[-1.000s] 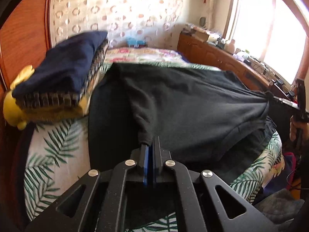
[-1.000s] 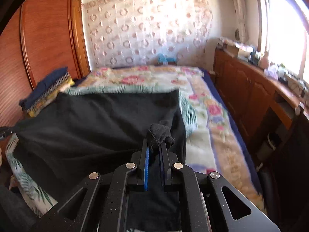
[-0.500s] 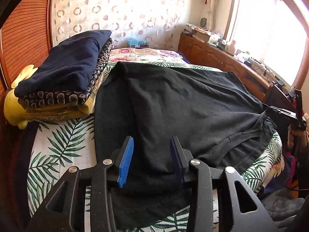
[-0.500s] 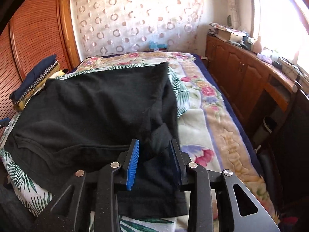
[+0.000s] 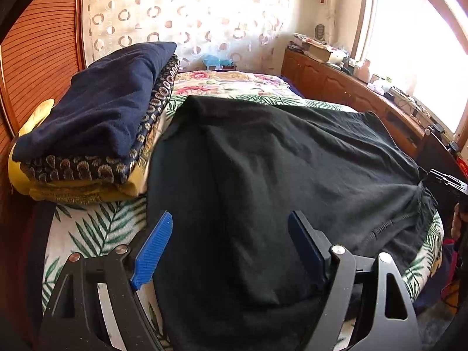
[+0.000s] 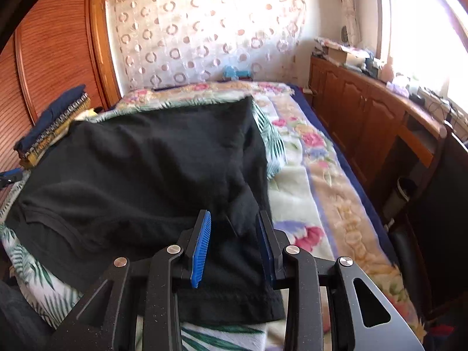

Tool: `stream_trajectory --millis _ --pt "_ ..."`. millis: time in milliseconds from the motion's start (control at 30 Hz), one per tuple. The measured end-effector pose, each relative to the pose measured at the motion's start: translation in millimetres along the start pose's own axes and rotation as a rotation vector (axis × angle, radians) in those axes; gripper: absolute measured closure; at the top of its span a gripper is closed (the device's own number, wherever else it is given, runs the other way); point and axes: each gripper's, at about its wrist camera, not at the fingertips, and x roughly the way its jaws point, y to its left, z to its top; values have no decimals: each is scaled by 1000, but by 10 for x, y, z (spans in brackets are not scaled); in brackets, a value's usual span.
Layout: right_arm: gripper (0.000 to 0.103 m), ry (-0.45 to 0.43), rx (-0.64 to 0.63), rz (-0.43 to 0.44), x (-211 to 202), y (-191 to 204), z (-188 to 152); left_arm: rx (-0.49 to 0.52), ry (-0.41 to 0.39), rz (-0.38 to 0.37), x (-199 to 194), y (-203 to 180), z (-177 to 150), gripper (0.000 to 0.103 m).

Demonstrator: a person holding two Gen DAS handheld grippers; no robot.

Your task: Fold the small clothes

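Observation:
A black garment (image 5: 263,158) lies spread flat on the bed, folded over itself; the right wrist view shows the same black garment (image 6: 146,169) from its other end. My left gripper (image 5: 231,245) hovers over its near edge with the jaws opening wide and nothing pressed between the blue pads (image 5: 152,248). My right gripper (image 6: 234,242) stands partly open over the garment's right corner, the cloth lying loose between its pads (image 6: 201,248). The right gripper (image 5: 447,181) also shows at the far right of the left wrist view.
A stack of folded clothes (image 5: 96,122), navy on top, sits at the bed's left by the wooden wardrobe (image 5: 38,52). A leaf and flower patterned bedspread (image 6: 307,181) covers the bed. A wooden cabinet (image 6: 365,111) with clutter runs under the window on the right.
Both grippers let go of the black garment and opened, the left one wide. The cloth dropped from its stretched, lifted state and now lies flat on the bed.

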Motion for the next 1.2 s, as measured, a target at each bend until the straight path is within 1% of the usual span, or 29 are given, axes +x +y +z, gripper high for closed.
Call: stream_trajectory --millis 67,100,133,167,200,233,300,367,467,500,567,633,667,700,833,900,1000,1167,1200 --pt "52 -18 -7 10 11 77 69 -2 2 -1 42 19 43 21" --pt "50 -23 -13 18 32 123 96 -2 5 -7 69 37 69 25" --pt "50 -25 -22 31 67 175 116 -1 8 -11 93 46 89 30" --pt "50 -21 -32 44 117 224 127 -2 17 -14 125 52 100 34" --pt "50 -11 -42 51 173 254 130 -6 31 -18 176 72 114 41" --pt "50 1 -51 56 239 293 127 -12 45 -15 215 86 115 45" --pt "50 26 -64 75 360 359 116 -14 68 -4 277 96 99 48" --pt "50 56 -68 93 467 402 98 -11 85 0 318 97 71 48" --pt "50 87 -91 88 552 453 60 -8 93 12 323 100 25 48" --pt "50 86 -100 84 545 445 79 -8 95 18 323 104 16 48" --pt "50 86 -109 78 540 443 83 -15 101 24 327 125 1 42" --pt "50 96 -112 74 570 426 83 -22 108 29 330 154 -21 34" --pt "50 98 -111 75 570 415 80 -22 112 35 331 164 -33 31" --pt "50 100 -107 75 572 397 79 -21 114 45 332 176 -48 25" --pt "50 105 -101 76 612 420 109 15 112 56 288 172 -121 24" --pt "50 107 -103 75 628 488 104 30 121 98 260 176 -169 19" --pt "50 111 -104 75 633 500 109 -5 123 92 218 282 -207 18" --pt "50 117 -109 75 649 521 114 -33 124 119 161 418 -248 18" --pt "50 117 -109 75 651 522 113 -43 124 103 146 435 -255 18"
